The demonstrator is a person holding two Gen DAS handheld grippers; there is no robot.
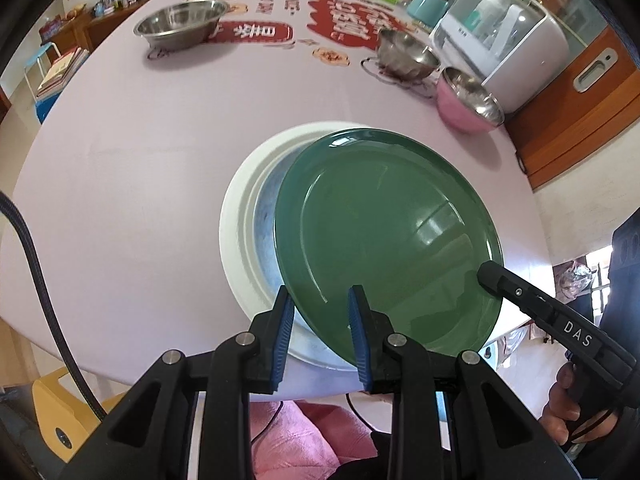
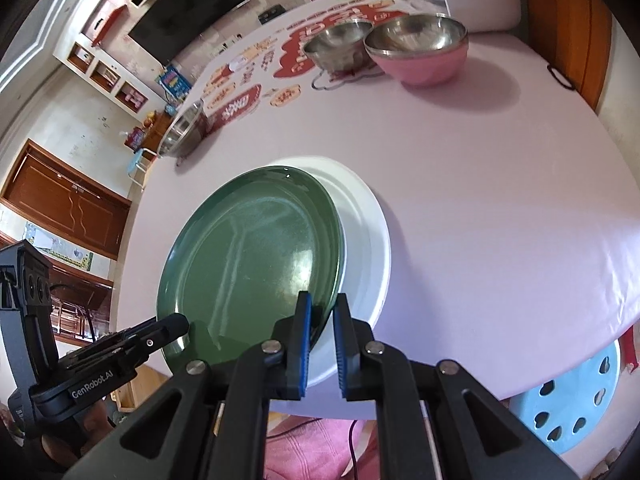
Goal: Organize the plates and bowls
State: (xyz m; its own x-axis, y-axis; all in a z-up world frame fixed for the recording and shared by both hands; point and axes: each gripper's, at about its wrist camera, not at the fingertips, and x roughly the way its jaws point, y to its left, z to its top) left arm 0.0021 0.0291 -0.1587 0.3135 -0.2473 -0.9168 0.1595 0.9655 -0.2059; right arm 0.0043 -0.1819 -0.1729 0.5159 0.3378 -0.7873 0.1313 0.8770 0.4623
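Tilting over a white plate (image 1: 236, 216), the green plate (image 1: 384, 232) is gripped at its near rim from two sides. It covers most of the white plate, so only a crescent of that one shows, along with a greyish inner surface whose make is hard to tell. Whether the green plate's far edge touches the white plate cannot be told.

The left gripper (image 1: 322, 332) has its jaws narrowed onto the green rim, blue pads on either face. The right gripper (image 2: 322, 338) has its jaws nearly closed, pinching the opposite part of the same rim; in the left wrist view only its black tip shows against the plate, with part of a hand (image 1: 560, 412) behind it.

Both plates sit near the front edge of the worktop (image 1: 120, 200), under a pale lilac cloth with red print farther back. Well beyond them stand a pink bowl (image 2: 420, 56) with a steel bowl (image 2: 340, 48) just beside it, and a wider steel bowl (image 1: 180, 24) apart to the left. A white appliance (image 1: 504, 40) behind them is partly cut off.
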